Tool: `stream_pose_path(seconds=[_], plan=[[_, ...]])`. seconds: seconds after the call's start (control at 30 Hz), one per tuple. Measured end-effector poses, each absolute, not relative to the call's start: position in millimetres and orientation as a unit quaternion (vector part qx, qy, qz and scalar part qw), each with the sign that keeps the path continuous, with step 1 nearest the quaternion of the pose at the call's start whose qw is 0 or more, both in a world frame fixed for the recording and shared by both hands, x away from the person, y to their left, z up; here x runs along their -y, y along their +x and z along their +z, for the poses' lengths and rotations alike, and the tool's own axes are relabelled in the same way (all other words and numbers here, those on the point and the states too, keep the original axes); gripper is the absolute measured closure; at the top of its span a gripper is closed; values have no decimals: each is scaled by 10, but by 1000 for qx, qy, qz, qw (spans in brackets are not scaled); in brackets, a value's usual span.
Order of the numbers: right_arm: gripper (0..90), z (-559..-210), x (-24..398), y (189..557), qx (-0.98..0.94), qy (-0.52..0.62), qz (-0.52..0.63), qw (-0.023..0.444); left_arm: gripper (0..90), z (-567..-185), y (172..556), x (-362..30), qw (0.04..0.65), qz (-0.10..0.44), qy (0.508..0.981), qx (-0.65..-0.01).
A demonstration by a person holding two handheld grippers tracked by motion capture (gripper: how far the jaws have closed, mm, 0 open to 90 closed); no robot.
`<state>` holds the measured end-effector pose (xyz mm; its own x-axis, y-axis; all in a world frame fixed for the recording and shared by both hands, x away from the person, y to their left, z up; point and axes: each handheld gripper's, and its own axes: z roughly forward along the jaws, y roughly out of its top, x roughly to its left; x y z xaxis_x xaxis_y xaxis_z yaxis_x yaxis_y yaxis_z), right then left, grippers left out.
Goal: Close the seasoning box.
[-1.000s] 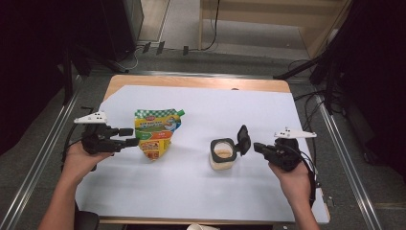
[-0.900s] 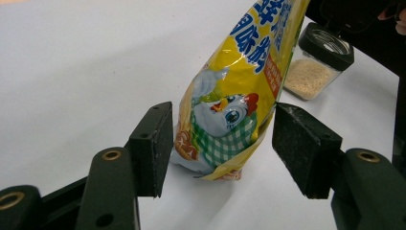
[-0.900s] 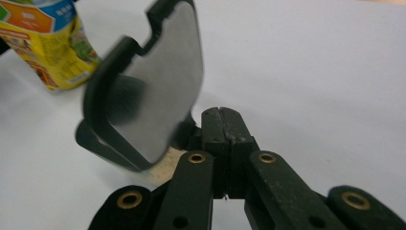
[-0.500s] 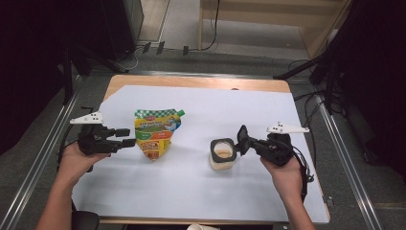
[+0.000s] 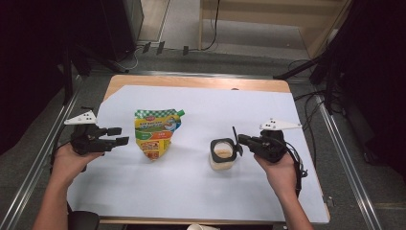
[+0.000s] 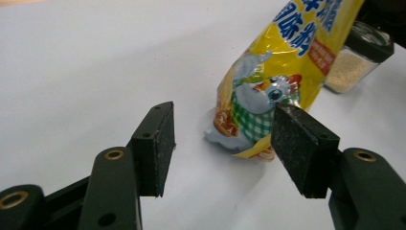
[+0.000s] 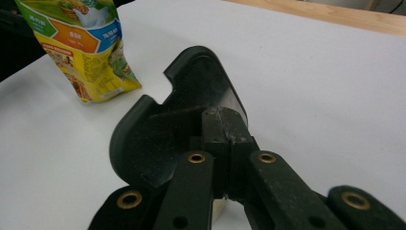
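The black flip lid (image 7: 177,124) stood raised at the right edge of the open jar (image 5: 222,154), with the right gripper (image 5: 242,142) clamped shut on it. The yellow pouch (image 5: 155,134) lay left of the jar, well apart. Farther left of the jar, the left gripper (image 5: 119,136) pointed at the pouch, jaws apart and empty.

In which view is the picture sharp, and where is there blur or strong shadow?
High view: dim surroundings, evenly lit white table. Left gripper view: pouch slightly soft, jar blurred. Right gripper view: black lid close and dark, glare on its inner face.

Blue Chinese characters, illegible, on yellow pouch (image 6: 282,62)
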<state>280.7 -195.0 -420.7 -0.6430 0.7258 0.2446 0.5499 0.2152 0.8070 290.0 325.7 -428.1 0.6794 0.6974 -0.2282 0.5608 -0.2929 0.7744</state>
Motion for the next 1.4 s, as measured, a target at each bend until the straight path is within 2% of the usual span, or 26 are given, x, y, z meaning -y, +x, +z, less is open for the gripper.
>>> stream_pose_path(seconds=[0.43,0.73,0.83,1.23,1.4], plan=[[900,-4361,1719,2833,-798,391,453,75,422,-4353,2951,-3180,431,90,801,-406],[880,-4399,1713,2843,-803,385,448,84,406,-4373,2988,-3168,428,101,798,-411],[839,-4373,1804,2850,-795,387,457,95,398,-4379,2996,-3157,427,98,800,-411],[553,-4427,2339,2863,-756,419,481,146,383,-4388,3050,-3074,421,96,806,-404],[515,-4551,2467,2869,-755,421,480,151,378,-4396,3053,-3041,417,98,811,-399]])
